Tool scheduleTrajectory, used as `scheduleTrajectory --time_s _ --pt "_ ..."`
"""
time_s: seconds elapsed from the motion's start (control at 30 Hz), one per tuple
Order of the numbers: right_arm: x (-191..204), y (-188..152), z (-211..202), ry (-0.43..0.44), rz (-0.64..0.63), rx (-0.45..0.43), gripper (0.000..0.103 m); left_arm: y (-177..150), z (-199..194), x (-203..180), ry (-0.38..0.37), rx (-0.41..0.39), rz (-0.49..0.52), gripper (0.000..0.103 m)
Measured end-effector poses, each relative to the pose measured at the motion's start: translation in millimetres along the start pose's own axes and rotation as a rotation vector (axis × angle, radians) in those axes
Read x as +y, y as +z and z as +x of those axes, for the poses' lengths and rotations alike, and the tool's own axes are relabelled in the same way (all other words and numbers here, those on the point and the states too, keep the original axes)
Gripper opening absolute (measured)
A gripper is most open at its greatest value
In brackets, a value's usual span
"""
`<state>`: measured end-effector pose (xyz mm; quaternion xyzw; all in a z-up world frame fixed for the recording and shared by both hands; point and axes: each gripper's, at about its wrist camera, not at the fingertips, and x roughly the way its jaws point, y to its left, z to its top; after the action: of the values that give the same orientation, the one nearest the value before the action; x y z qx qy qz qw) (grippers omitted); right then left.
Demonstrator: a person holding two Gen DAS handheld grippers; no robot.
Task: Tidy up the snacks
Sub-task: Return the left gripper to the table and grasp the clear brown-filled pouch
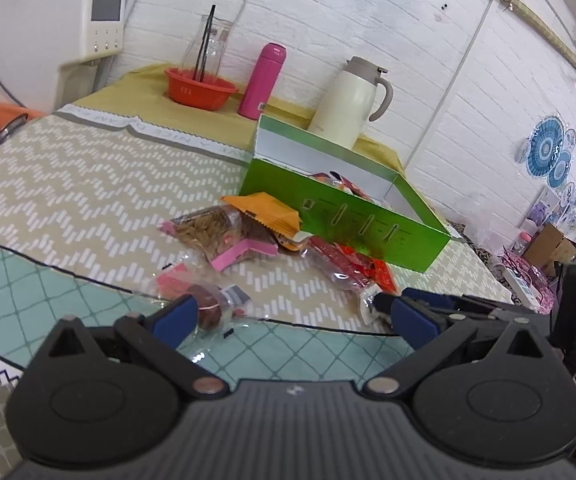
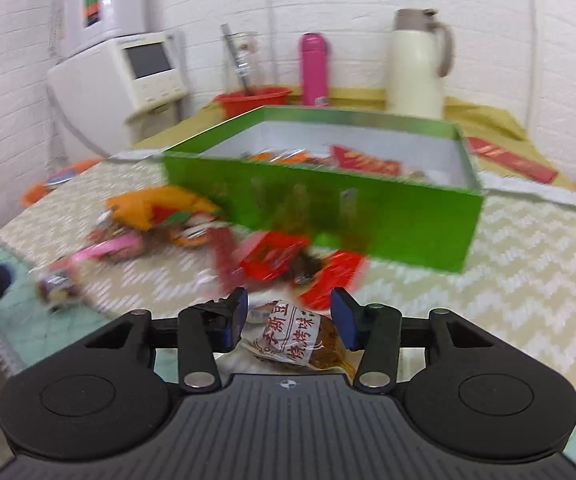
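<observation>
Green card forms the box (image 2: 328, 216) that stands open on the bench (image 1: 68, 184), its white inside already holding some red and orange packets (image 2: 352, 160). In front of the box, on the zigzag cloth, loose snacks lie in a scatter: an orange packet (image 1: 264, 210) leaning against the box wall, a clear bag of brown pieces (image 1: 204, 230) with a pink strip beside it, and red packets (image 1: 352, 264) close to the box's near side.

The right tool (image 2: 290, 320) hangs low over the bench edge with its blue pads apart. A clear packet with red lettering (image 2: 300, 340) lies between the pads; a gap shows on each side, so the pads do not press it. The right wrist view is blurred, and the snacks farther off are hard to tell apart there.

The left tool (image 1: 288, 316) has its pads spread wide, with nothing gripped. A small clear packet with a dark round snack (image 1: 208, 304) lies just beside its left pad (image 1: 174, 318), and the end of another wrapper (image 1: 370, 306) sits just beside the right pad; whether either touches I cannot tell.

At the back stand a red bowl (image 1: 200, 90), a pink flask (image 1: 262, 80) and a cream jug (image 1: 348, 104).
</observation>
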<state>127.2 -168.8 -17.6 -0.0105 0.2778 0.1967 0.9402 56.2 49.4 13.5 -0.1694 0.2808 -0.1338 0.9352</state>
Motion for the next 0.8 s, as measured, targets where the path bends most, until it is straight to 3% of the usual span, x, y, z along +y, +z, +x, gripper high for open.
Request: scheduleTrajectory --time_s 0.1,0.17,0.2,0.43,0.53,0.6,0.67,0.7,0.8 --pt "15 -13 -16 0.059 -0.049 -0.005 0.082 -1 5 -6 -0.028 0.019 0.006 0.103" --pt "20 -19 -28 0.046 -0.067 -0.018 0.091 -3 7 -9 -0.05 0.032 0.011 0.103" --pt "20 -20 -32 0.042 -0.061 -0.022 0.102 -4 9 -12 -0.066 0.042 0.012 0.103" --pt "10 -42 -62 -0.024 0.024 -0.035 0.103 -3 41 -33 -0.231 0.118 0.058 0.103" --pt "16 -50 -67 -0.036 0.022 -0.018 0.103 5 67 -43 -0.268 0.153 0.098 0.102" --pt "22 -53 -68 -0.03 0.003 -0.011 0.099 11 85 -49 -0.313 0.19 0.126 0.096" --pt "25 -53 -66 0.008 -0.003 -0.003 0.087 14 100 -53 -0.354 0.247 0.128 0.07" --pt "25 -53 -64 0.019 -0.003 0.0 0.082 15 107 -53 -0.367 0.278 0.125 0.066" --pt "21 -51 -58 -0.042 0.013 -0.001 0.082 9 114 -55 -0.373 0.327 0.128 0.061"
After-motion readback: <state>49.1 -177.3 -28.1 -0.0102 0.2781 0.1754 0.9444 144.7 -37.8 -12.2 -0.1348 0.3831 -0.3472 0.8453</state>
